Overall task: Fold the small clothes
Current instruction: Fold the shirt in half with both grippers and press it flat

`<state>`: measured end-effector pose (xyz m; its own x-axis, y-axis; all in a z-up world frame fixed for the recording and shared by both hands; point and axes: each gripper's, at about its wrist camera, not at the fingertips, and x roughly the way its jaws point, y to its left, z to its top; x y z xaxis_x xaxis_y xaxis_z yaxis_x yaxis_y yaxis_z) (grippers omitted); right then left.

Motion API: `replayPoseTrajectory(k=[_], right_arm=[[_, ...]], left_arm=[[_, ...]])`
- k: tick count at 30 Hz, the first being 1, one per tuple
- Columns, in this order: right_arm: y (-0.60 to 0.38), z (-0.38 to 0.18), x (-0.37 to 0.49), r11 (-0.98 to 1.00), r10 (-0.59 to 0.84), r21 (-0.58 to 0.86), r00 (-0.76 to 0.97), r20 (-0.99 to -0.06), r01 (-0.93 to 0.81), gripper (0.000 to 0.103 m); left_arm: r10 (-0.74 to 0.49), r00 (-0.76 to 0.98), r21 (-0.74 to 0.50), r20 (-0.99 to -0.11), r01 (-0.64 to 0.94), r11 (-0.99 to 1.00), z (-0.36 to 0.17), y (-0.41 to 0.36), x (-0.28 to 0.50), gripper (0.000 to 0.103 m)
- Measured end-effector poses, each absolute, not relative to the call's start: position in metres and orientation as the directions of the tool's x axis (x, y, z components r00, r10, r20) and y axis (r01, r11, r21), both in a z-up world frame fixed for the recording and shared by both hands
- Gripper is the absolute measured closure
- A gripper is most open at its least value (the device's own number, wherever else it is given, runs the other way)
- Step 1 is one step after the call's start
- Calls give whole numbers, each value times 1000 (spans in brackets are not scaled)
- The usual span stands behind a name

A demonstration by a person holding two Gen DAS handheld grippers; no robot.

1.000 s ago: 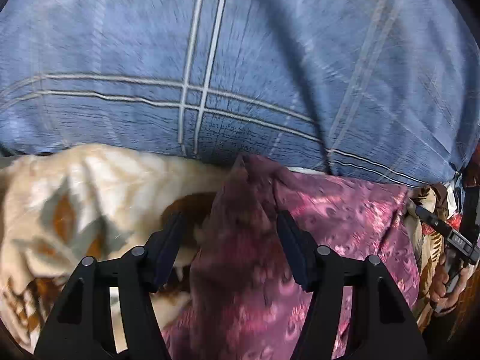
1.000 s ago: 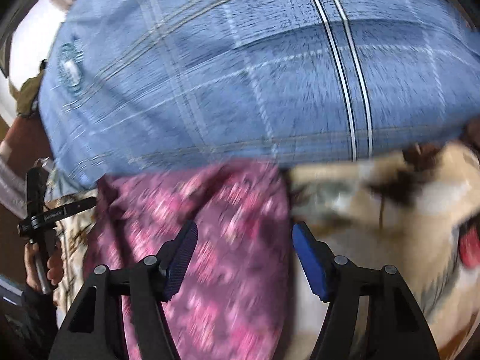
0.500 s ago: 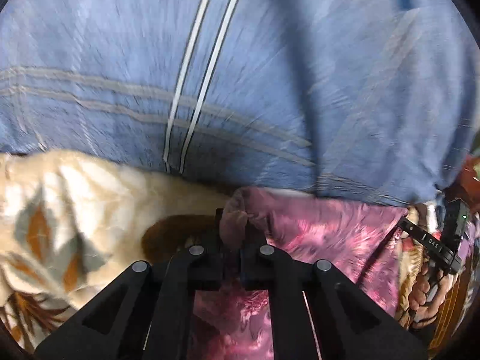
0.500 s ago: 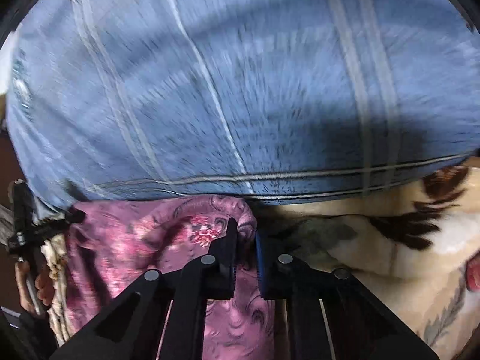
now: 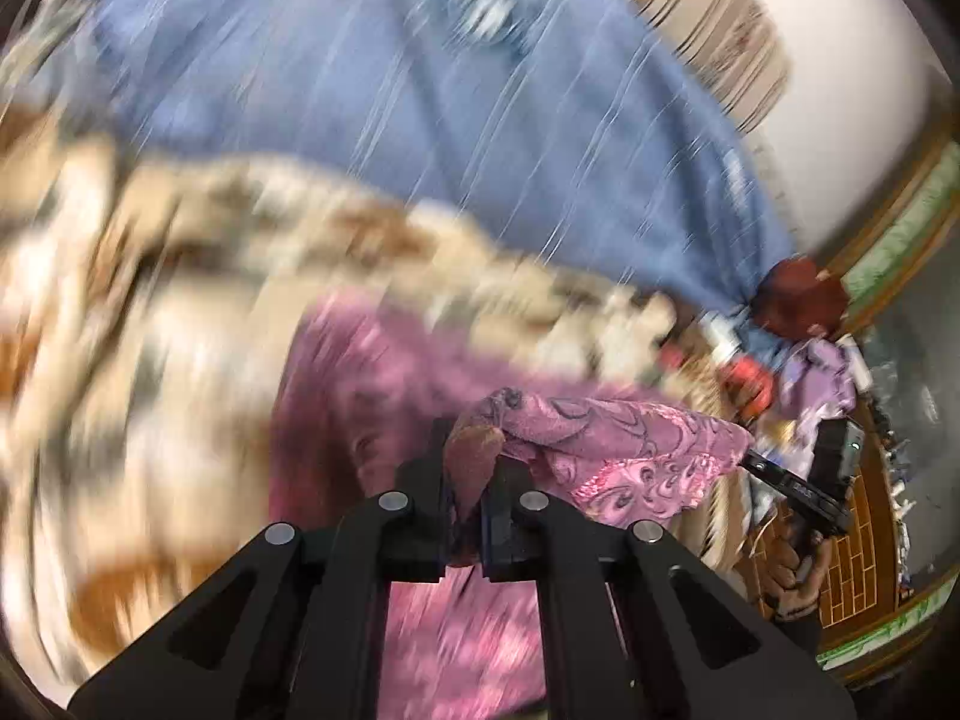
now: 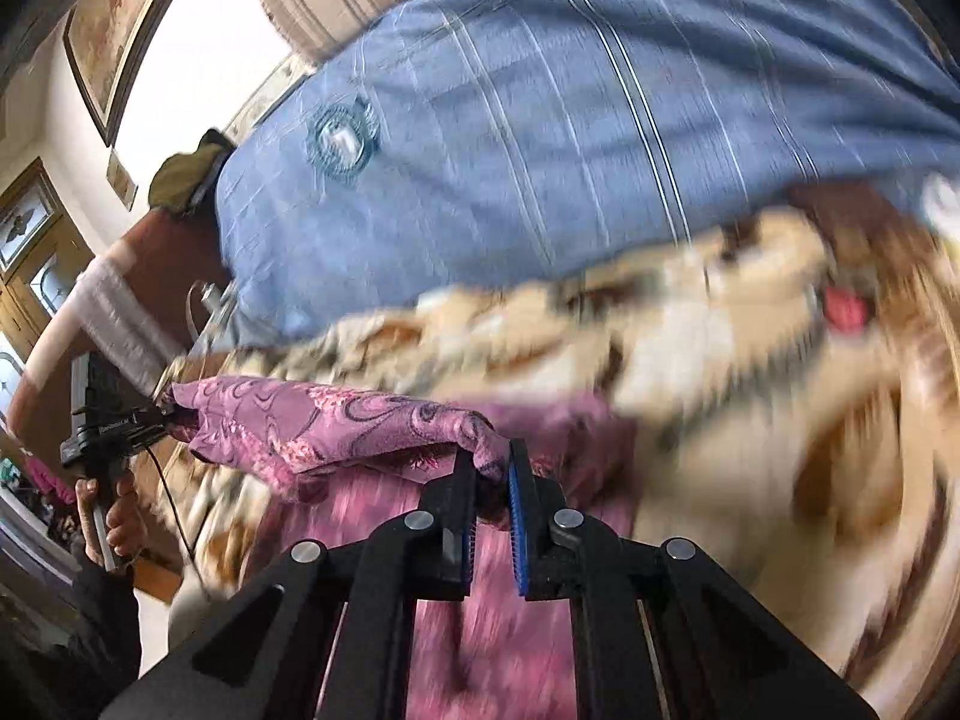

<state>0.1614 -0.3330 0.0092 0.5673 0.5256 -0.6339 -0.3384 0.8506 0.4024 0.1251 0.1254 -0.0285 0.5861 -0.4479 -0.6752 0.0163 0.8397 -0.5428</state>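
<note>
A pink patterned cloth (image 5: pixel 618 444) is stretched taut between my two grippers, and its lower part lies blurred on the bed. In the left wrist view my left gripper (image 5: pixel 471 468) is shut on one bunched corner, lifted off the blanket. To the right the cloth runs to my right gripper (image 5: pixel 750 463), held by a hand. In the right wrist view my right gripper (image 6: pixel 492 462) is shut on the other corner of the cloth (image 6: pixel 312 420). From there the fabric reaches left to my left gripper (image 6: pixel 162 414).
A blue checked bedcover (image 5: pixel 480 120) fills the far side. A beige and brown floral blanket (image 5: pixel 150 300) lies under the cloth. A purple garment (image 5: pixel 816 378) and clutter sit at the right. A framed picture (image 6: pixel 108 30) and a wooden door (image 6: pixel 30 252) are at the left.
Both grippers closed on the cloth's far corners, then swept fast back from the blue cover and slightly up. The held edge now hangs in the air between them.
</note>
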Motion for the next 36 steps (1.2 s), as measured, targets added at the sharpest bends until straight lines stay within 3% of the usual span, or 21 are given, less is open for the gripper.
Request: replayPoseTrajectory(k=[5, 7, 9, 11, 12, 14, 16, 17, 19, 23, 29, 33, 34, 35, 36], right_arm=[[-327, -82, 117, 897, 442, 385, 486, -754, -217, 94], [-326, -108, 112, 900, 432, 399, 459, -776, -174, 94], [-329, -99, 104, 895, 439, 416, 481, -759, -160, 94], [-331, -80, 92, 899, 432, 398, 531, -729, -184, 93], [-328, -75, 88, 916, 399, 350, 551, -733, -197, 91], [-324, -79, 86, 932, 363, 304, 539, -760, -199, 82], [-327, -79, 74, 932, 362, 312, 530, -767, -185, 74], [-332, -76, 66, 926, 376, 333, 537, -755, -179, 55], [-339, -75, 54, 916, 390, 375, 542, -744, -144, 30], [-356, -77, 37, 859, 478, 499, 529, -701, -116, 31], [-359, -89, 63, 716, 630, 697, 477, -613, -49, 31], [-349, -99, 89, 672, 662, 740, 454, -597, -6, 37], [-346, -103, 94, 680, 651, 733, 445, -615, 18, 49], [-343, -108, 100, 702, 627, 711, 432, -648, 48, 70], [-341, -110, 102, 714, 613, 697, 427, -664, 59, 81]], left_arm=[[-345, 466, -452, -815, -137, 882, -115, 106, 105, 98], [-348, 489, -472, -800, -153, 868, -113, 101, 91, 98], [-357, 549, -508, -756, -148, 849, -98, 104, 81, 96], [-287, 586, -462, -757, -171, 870, -92, 103, 75, 81], [-260, 577, -437, -775, -191, 879, -93, 101, 74, 68], [-265, 538, -424, -800, -194, 885, -94, 98, 71, 68], [-292, 548, -462, -784, -199, 865, -89, 98, 60, 59], [-306, 561, -494, -769, -217, 842, -87, 103, 50, 55], [-313, 594, -560, -741, -290, 776, -88, 111, 28, 50], [-427, 603, -700, -674, -336, 630, -105, 109, 6, 50], [-510, 603, -765, -613, -294, 573, -102, 87, 30, 46], [-434, 586, -687, -684, -320, 652, -100, 74, 59, 44], [-439, 571, -681, -694, -324, 657, -105, 70, 65, 47], [-453, 550, -685, -702, -345, 641, -112, 68, 70, 55], [-458, 543, -689, -704, -365, 626, -116, 69, 69, 83]])
